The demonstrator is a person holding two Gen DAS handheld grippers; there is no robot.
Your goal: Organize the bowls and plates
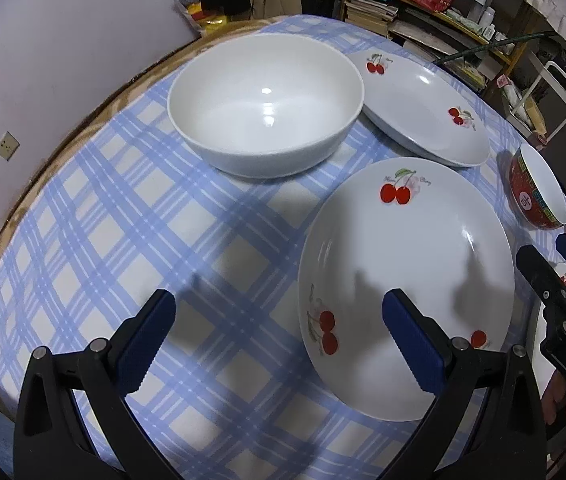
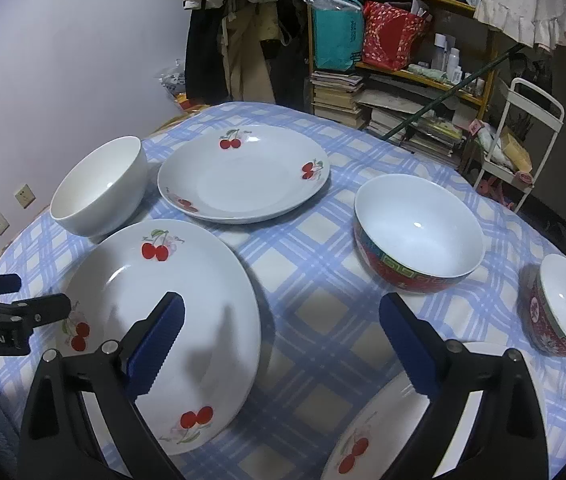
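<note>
Cherry plate lies just ahead-right of the gaping, empty left tongs; right tongs gape empty too.

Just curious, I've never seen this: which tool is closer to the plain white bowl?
Left. The left tool hangs open over the cloth in front of the white bowl; the right tool sits further right, across the near cherry plate.

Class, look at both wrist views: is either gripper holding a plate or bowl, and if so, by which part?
Nothing is held. The left gripper and the right gripper both stand open, above the checked tablecloth.
</note>
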